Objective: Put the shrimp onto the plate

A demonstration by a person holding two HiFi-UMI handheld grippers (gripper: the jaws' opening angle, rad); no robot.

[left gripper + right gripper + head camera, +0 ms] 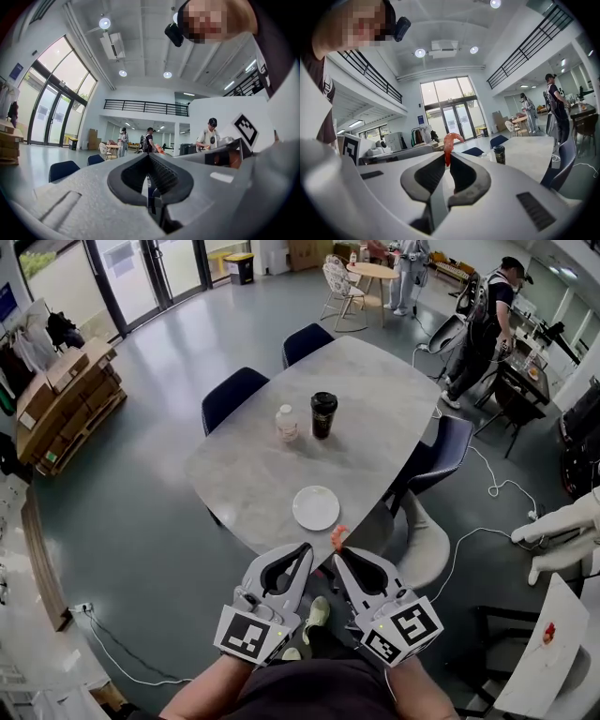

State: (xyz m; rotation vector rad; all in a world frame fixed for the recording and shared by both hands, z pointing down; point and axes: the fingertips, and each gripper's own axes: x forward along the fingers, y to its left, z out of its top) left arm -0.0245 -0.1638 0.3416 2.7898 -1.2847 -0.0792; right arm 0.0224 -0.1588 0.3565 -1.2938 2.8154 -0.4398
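My right gripper (338,547) is shut on an orange-pink shrimp (338,536), held just off the table's near edge. In the right gripper view the shrimp (450,143) sticks up from between the closed jaw tips, its curled end above my right gripper (448,159). A white round plate (316,507) lies empty on the grey table (375,390), a short way ahead and to the left of the shrimp. My left gripper (307,547) is shut with nothing in it, close beside the right one. Through the left gripper view, my left gripper (149,157) shows jaws pressed together.
A black cup (323,414) and a small clear bottle (286,423) stand at the table's middle, beyond the plate. Dark blue chairs (232,395) ring the table. People (487,315) stand at the far right. Cables (497,488) run over the floor.
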